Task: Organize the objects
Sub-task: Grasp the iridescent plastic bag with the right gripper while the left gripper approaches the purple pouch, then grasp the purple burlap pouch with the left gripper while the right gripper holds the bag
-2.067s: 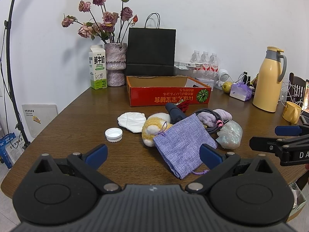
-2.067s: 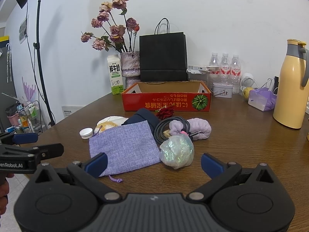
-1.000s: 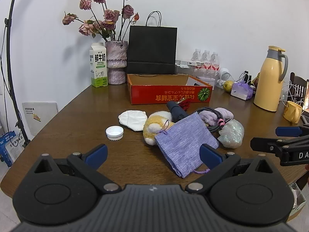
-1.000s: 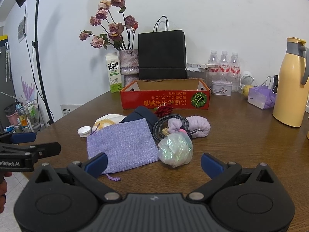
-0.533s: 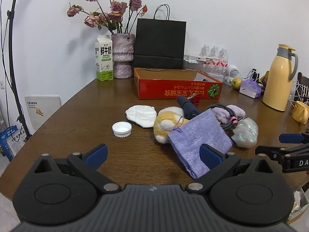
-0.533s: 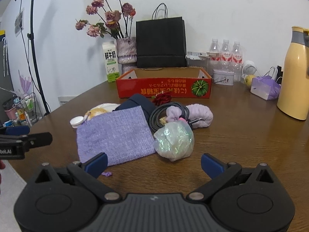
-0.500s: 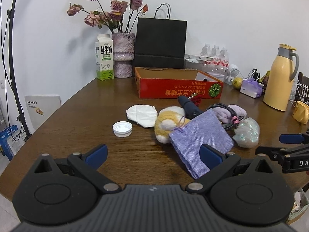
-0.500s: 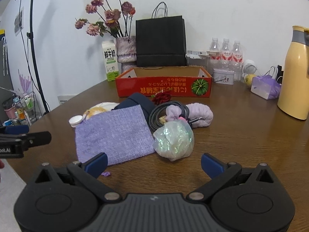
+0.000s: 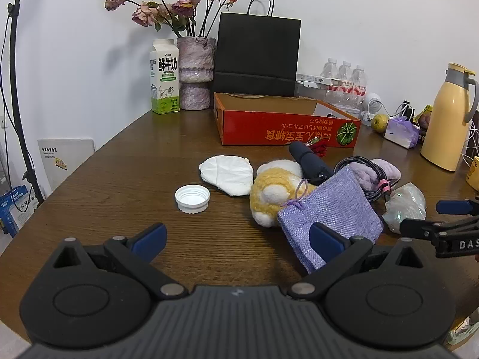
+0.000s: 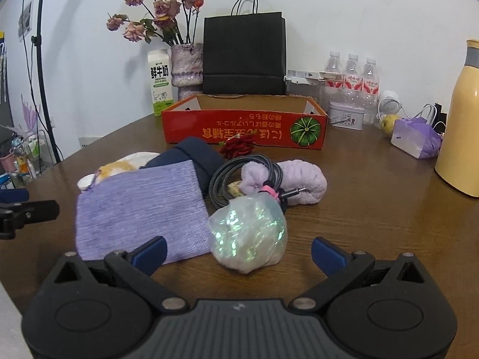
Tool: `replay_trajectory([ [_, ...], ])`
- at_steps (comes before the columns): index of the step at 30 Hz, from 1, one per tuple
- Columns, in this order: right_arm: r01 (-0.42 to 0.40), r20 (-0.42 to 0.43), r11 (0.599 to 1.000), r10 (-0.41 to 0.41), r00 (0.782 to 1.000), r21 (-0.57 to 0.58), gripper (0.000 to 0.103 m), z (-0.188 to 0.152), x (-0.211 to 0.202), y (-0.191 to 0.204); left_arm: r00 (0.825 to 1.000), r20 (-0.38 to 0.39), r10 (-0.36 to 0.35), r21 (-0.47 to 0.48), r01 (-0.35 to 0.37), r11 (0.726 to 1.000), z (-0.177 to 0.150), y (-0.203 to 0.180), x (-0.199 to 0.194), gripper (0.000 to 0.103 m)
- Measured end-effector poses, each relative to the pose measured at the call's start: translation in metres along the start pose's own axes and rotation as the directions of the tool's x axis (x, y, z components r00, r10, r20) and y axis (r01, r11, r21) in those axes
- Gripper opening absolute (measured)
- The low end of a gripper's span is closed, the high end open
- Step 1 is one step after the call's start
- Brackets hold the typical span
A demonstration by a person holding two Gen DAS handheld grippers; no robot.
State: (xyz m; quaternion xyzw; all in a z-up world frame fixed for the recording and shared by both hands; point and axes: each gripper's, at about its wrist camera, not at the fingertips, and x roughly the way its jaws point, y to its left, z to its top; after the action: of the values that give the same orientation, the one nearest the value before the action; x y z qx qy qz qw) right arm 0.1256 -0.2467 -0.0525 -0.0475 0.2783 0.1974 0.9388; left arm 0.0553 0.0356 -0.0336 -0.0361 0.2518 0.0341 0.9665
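A pile lies on the brown table before an open red cardboard box (image 9: 287,128) (image 10: 244,130). It holds a purple cloth pouch (image 9: 329,209) (image 10: 140,206), a yellow plush toy (image 9: 275,191), a white cloth (image 9: 226,173), a white cap (image 9: 192,199), a dark blue roll (image 10: 191,155), a coiled cable (image 10: 239,176), a lilac fluffy band (image 10: 299,182) and an iridescent bag (image 10: 247,234). My left gripper (image 9: 238,240) is open and empty, near the cap and pouch. My right gripper (image 10: 239,249) is open and empty, close before the iridescent bag.
At the back stand a milk carton (image 9: 164,76), a vase of dried roses (image 9: 196,71), a black paper bag (image 9: 257,56) and water bottles (image 10: 351,74). A yellow thermos (image 9: 449,116) and a purple packet (image 10: 416,139) stand at the right.
Both grippers have moved forward toward the pile. The right one is now close to the iridescent bag. Both stay open and empty.
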Motion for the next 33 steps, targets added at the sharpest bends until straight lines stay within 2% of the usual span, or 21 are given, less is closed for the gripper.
replay_trajectory([
  [5, -0.002, -0.011, 1.0, 0.002, 1.0, -0.014, 0.095, 0.005, 0.012, -0.005, 1.0, -0.006, 0.007, -0.004, -0.007, 1.0, 0.001, 0.0, 0.004, 0.103],
  [8, -0.012, -0.022, 1.0, 0.012, 1.0, -0.014, 0.086, 0.007, 0.02, -0.008, 1.0, -0.012, 0.009, -0.006, -0.009, 1.0, 0.002, -0.001, 0.006, 0.103],
  [13, -0.044, -0.021, 0.999, 0.044, 0.999, -0.007, 0.061, 0.006, 0.025, -0.009, 1.0, -0.017, 0.003, -0.003, -0.003, 1.0, 0.002, -0.006, 0.008, 0.103],
  [18, -0.053, -0.011, 0.999, 0.053, 0.999, -0.004, 0.047, 0.005, 0.025, -0.012, 1.0, -0.024, -0.007, 0.007, 0.007, 1.0, 0.003, -0.014, 0.009, 0.103],
  [22, -0.061, -0.001, 0.998, 0.061, 0.998, -0.017, 0.044, 0.004, 0.023, -0.012, 0.999, -0.032, -0.015, 0.006, 0.015, 1.0, 0.003, -0.022, 0.012, 0.103],
  [33, -0.078, 0.013, 0.997, 0.078, 0.997, -0.028, 0.044, 0.001, 0.019, -0.02, 0.996, -0.071, -0.046, 0.022, 0.048, 0.999, 0.004, -0.055, 0.029, 0.103],
])
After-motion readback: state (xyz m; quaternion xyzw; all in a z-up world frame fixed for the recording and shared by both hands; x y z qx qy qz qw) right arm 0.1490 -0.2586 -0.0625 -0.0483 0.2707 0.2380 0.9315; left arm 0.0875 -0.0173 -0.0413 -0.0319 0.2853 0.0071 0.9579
